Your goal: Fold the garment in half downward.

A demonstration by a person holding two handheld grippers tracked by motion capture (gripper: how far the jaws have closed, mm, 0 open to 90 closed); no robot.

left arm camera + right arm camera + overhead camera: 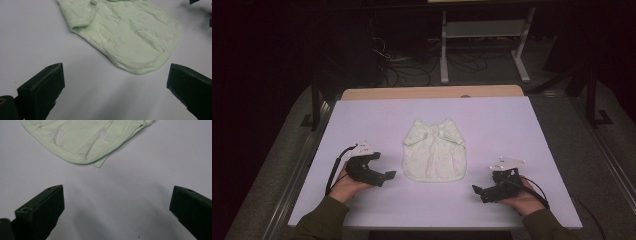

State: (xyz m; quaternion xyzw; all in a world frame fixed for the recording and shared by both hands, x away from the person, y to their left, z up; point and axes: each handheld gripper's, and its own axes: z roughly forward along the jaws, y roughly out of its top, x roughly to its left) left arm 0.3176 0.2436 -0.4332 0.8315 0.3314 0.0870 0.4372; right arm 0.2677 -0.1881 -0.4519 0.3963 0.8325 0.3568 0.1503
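High view: the pale green baby shirt point(435, 150) is lying flat at bench point(362, 120) centre, looking light and limp, probably best pinched at its hem corners, while left tool point(381, 168) and right tool point(484, 192) are standing wide open and empty.

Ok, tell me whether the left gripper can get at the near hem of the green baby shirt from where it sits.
Probably yes. The left gripper is open, and bare table lies between its jaws and the shirt, whose hem curves just ahead.
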